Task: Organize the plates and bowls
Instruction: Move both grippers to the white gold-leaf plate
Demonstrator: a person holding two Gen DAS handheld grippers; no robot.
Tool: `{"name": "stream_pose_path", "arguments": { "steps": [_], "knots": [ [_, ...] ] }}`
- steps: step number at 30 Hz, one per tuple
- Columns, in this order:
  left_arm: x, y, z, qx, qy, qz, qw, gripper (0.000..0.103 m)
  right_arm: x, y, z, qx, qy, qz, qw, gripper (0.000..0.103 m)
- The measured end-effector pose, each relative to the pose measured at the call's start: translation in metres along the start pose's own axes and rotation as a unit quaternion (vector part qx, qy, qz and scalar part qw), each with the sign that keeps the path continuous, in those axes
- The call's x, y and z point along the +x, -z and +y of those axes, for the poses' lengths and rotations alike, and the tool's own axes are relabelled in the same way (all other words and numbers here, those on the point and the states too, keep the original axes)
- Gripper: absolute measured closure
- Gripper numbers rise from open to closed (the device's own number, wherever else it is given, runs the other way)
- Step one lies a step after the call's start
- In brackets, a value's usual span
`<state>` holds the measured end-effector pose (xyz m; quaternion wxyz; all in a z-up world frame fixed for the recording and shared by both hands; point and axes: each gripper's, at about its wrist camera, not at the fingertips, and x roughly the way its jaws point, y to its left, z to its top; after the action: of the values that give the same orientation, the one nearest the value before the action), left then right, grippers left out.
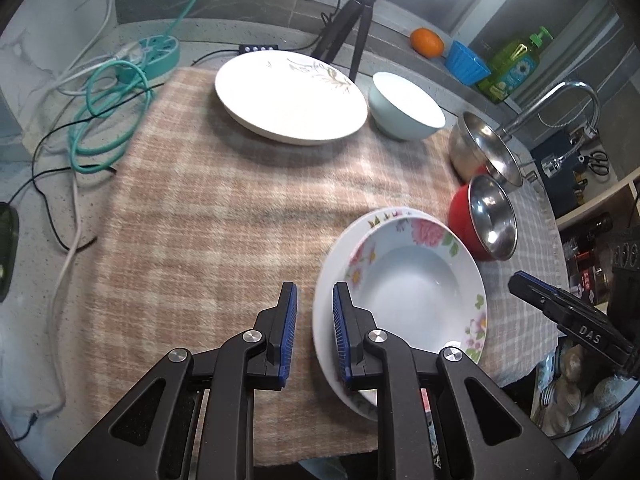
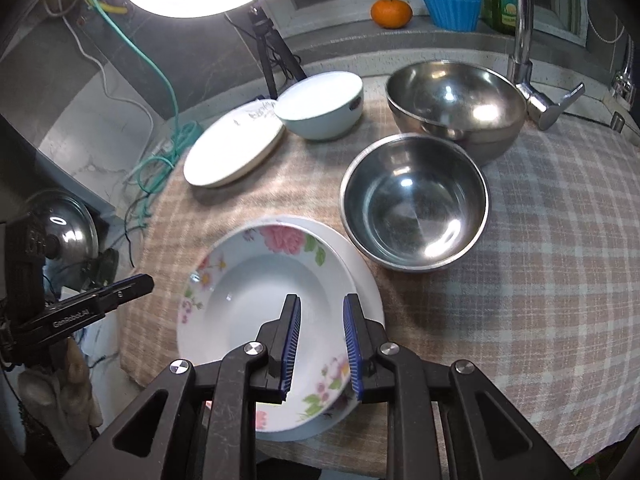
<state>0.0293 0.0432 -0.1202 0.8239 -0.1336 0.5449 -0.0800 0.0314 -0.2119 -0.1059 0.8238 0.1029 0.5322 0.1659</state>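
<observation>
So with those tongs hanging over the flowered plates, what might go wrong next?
The flowered deep plate sits on a plain white plate that reaches the cloth's near edge; a clumsy nudge from the right tongs could push both off the table. The red-sided steel bowl stands very close to them, so lifting the plates might knock it. The left tongs hang open at the plates' rim and could bump it.

three plates (image 2: 236, 148), three bowls (image 2: 416, 204), one orange (image 2: 391, 13), one blue cup (image 2: 452, 10)
</observation>
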Motion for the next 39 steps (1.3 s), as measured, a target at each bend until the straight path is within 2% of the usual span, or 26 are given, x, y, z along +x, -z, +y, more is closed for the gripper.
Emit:
{"name": "stream_pose_path", "arguments": {
  "steps": [14, 20, 25, 28, 31, 39],
  "knots": [
    [-0.040, -0.067, 0.035, 0.029, -0.023, -0.065, 0.9972, 0.087, -0.010, -0.037, 0.062, -0.003, -0.053, -0.034, 0.998, 0.083],
    [-0.040, -0.088, 0.051, 0.027, -0.017, -0.071, 0.9969, 0.087, 0.000, -0.051, 0.084, 0.002, -0.067, -0.037, 0.997, 0.083],
    [-0.037, -0.105, 0.059, 0.038, -0.024, -0.071, 0.9964, 0.087, 0.011, -0.061, 0.096, 0.001, -0.063, -0.039, 0.997, 0.082],
    [-0.034, -0.118, 0.064, 0.044, -0.024, -0.073, 0.9961, 0.087, 0.022, -0.069, 0.098, 0.011, -0.067, -0.034, 0.997, 0.074],
    [-0.027, -0.132, 0.068, 0.050, -0.021, -0.074, 0.9958, 0.087, 0.034, -0.077, 0.097, 0.023, -0.069, -0.032, 0.997, 0.073],
    [0.013, -0.175, 0.073, 0.075, -0.004, -0.059, 0.9954, 0.087, 0.072, -0.094, 0.095, 0.035, -0.030, -0.024, 0.999, 0.073]
  ]
}}
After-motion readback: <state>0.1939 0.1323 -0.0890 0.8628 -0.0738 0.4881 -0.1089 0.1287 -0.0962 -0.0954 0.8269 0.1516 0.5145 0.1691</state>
